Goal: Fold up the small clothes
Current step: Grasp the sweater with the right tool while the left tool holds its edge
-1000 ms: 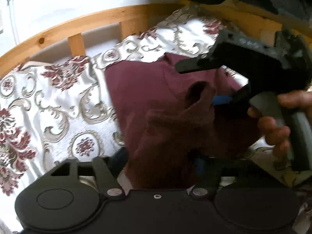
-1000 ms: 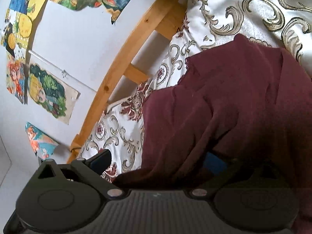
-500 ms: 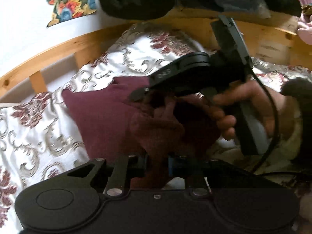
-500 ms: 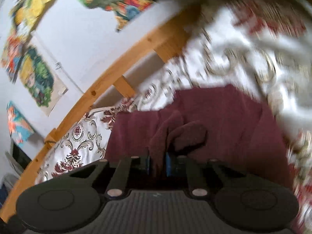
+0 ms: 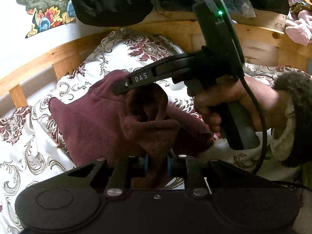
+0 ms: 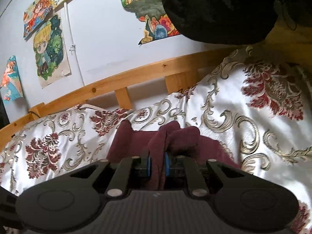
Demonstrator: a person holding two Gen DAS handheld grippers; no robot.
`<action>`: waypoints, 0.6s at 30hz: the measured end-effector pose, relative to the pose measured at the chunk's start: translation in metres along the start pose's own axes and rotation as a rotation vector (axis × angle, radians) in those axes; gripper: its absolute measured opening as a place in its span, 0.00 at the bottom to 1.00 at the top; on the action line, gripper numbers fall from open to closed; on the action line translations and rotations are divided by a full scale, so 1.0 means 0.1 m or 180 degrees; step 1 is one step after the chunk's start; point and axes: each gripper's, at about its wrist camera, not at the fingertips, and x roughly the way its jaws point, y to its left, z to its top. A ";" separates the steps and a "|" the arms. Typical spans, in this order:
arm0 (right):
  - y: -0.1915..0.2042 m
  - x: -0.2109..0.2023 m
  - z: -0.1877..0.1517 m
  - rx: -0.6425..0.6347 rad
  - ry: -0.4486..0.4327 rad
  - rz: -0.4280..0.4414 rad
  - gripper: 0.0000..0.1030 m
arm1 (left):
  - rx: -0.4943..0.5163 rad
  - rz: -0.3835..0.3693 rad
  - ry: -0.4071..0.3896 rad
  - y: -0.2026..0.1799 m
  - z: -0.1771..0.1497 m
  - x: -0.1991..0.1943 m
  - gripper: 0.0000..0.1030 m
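A small maroon garment [image 5: 93, 124] lies on a white bedspread with red and gold flowers. My left gripper [image 5: 157, 164] is shut on a bunched edge of it, cloth pinched between the blue pads. My right gripper [image 6: 157, 164] is shut on another bunched edge of the same garment [image 6: 134, 144]. In the left wrist view the right gripper's black body [image 5: 175, 72] hangs just above and behind the raised cloth, held by a hand. Both held edges are lifted off the bed and sit close together.
The bedspread [image 6: 243, 120] covers the bed on all sides. A wooden bed rail [image 6: 136, 78] runs along the back, below a white wall with cartoon posters [image 6: 48, 50]. A black fabric mass [image 5: 117, 0] hangs overhead. Pink cloth [image 5: 298, 27] lies on the frame at far right.
Both grippers closed on the garment's edges and lifted them. The right gripper swung round and came in close over the left one, so the two held edges are near each other.
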 end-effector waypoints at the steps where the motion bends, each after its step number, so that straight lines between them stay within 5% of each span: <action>1: -0.01 -0.01 0.00 -0.0007 -0.0013 -0.0024 0.14 | -0.0017 -0.0016 -0.0007 0.01 0.00 0.01 0.18; 18: -0.17 -0.11 -0.09 0.0028 0.0103 -0.0341 0.14 | -0.0289 -0.0325 -0.0023 0.04 -0.04 0.03 0.45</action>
